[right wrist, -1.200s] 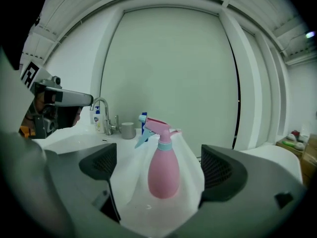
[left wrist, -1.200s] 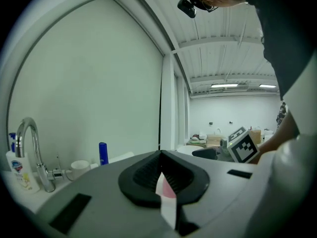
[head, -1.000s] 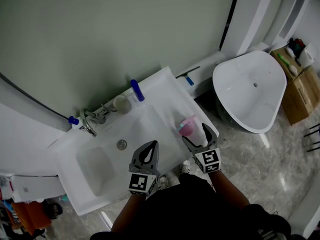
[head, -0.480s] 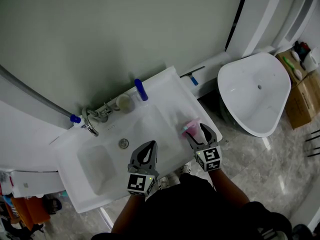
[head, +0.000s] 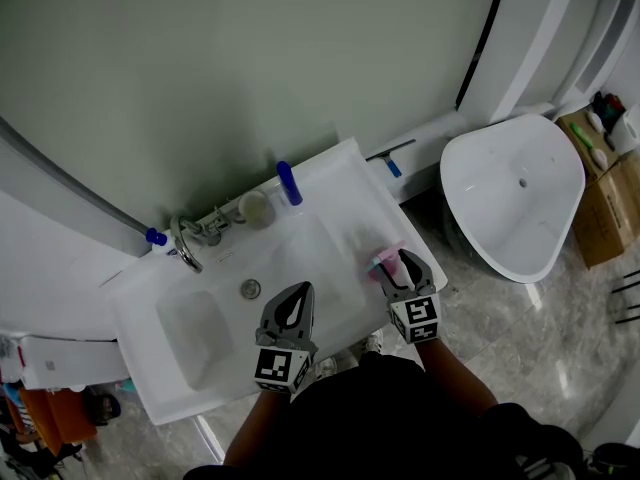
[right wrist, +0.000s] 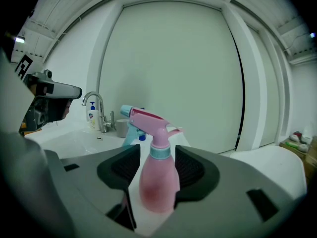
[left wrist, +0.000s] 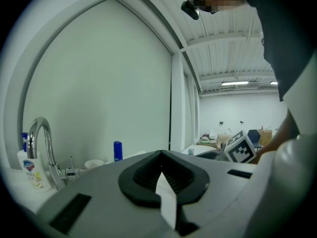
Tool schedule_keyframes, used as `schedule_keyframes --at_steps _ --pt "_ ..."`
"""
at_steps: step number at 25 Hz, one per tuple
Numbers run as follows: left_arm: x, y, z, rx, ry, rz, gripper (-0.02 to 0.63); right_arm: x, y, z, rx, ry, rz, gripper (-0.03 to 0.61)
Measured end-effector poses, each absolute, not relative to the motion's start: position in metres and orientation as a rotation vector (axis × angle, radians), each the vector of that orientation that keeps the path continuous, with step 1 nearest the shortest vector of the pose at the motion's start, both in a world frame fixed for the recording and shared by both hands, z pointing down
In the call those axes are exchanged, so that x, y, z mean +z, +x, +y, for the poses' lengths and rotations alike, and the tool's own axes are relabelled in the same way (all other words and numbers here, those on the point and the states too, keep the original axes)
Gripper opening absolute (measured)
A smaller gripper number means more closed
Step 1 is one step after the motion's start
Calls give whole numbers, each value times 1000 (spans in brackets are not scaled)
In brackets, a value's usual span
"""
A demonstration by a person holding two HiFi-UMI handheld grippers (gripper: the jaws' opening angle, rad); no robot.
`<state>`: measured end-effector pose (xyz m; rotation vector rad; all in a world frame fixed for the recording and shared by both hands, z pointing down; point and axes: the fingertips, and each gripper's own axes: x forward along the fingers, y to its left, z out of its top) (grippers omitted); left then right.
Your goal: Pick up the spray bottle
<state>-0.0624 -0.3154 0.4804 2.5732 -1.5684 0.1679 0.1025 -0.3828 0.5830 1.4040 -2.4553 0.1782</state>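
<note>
Pink, with a pale blue collar and trigger, the spray bottle (right wrist: 158, 182) is seen upright on the right end of the white washbasin top (head: 340, 183), at about 3 o'clock from the drain (head: 250, 288). It is bracketed by the right gripper (right wrist: 157, 157), whose jaws are closing on the bottle's body below the collar. The right pad looks to be against it, while a pale strip is left at the left pad, so a firm hold is not judged to be made yet. The left gripper (head: 303, 290) is held at 5 o'clock from the drain with its jaws together and nothing between them.

The grasp is judged to be the step in hand. Next, the squeeze has to be completed evenly on the rounded, likely slippery body. The bottle should then be raised straight up, so that it is not tipped towards the basin.
</note>
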Motion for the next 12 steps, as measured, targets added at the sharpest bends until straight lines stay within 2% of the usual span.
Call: schedule_keyframes --at_steps 12 --pt "477 -62 -319 156 2577 -1580 -5 565 101 -386 119 1436 -2433 143"
